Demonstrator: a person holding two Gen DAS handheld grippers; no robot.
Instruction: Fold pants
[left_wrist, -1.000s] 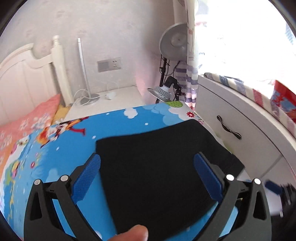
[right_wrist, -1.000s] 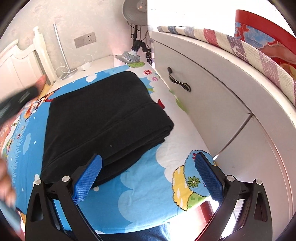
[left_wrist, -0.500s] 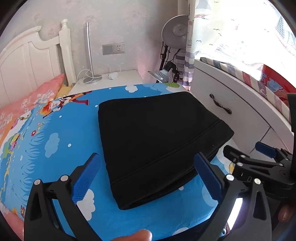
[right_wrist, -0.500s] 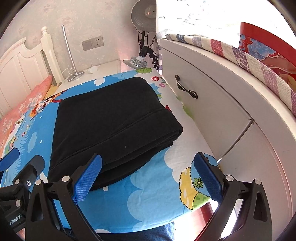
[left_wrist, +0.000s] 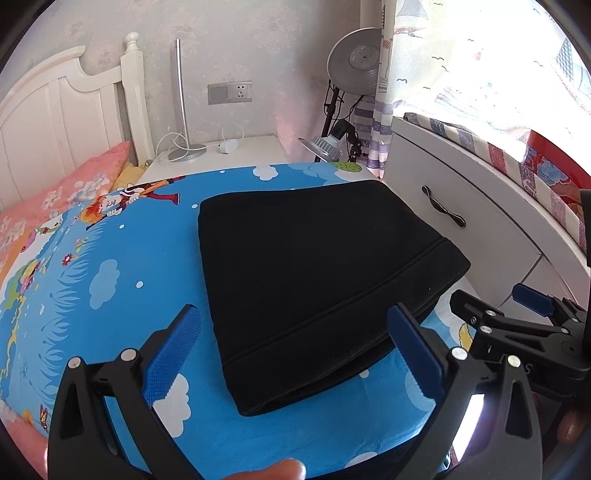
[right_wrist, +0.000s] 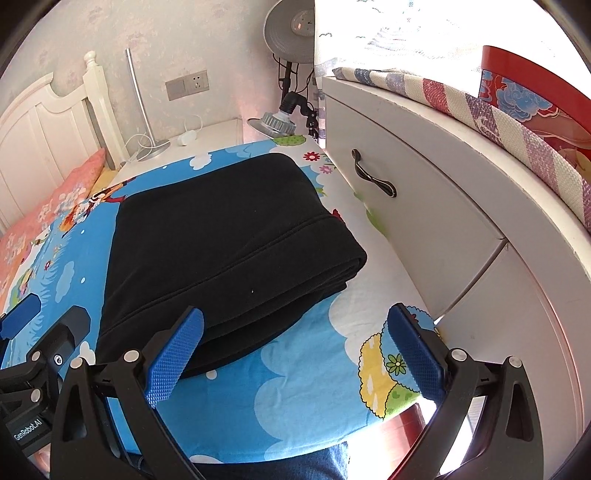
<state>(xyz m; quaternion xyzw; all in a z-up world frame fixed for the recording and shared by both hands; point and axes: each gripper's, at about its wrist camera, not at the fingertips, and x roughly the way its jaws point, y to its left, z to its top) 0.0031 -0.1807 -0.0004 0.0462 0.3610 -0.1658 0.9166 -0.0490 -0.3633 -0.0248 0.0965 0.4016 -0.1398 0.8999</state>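
Note:
The black pants (left_wrist: 317, 273) lie folded into a thick rectangle on the blue cartoon bedsheet (left_wrist: 103, 280); they also show in the right wrist view (right_wrist: 221, 251). My left gripper (left_wrist: 295, 350) is open and empty, held above the near edge of the pants. My right gripper (right_wrist: 295, 350) is open and empty, above the sheet at the bed's near right corner, just right of the pants. The right gripper also shows in the left wrist view (left_wrist: 517, 321); the left one shows in the right wrist view (right_wrist: 40, 332).
A white drawer cabinet (right_wrist: 424, 206) with a dark handle runs along the bed's right side. A white nightstand (left_wrist: 221, 147) with a lamp base stands at the back. A pink pillow (left_wrist: 62, 192) and white headboard (left_wrist: 55, 122) are at left. A fan (left_wrist: 356, 62) stands behind.
Both grippers have pulled back and up from the pants, which now lie whole in view. Neither has closed; the pants have not moved.

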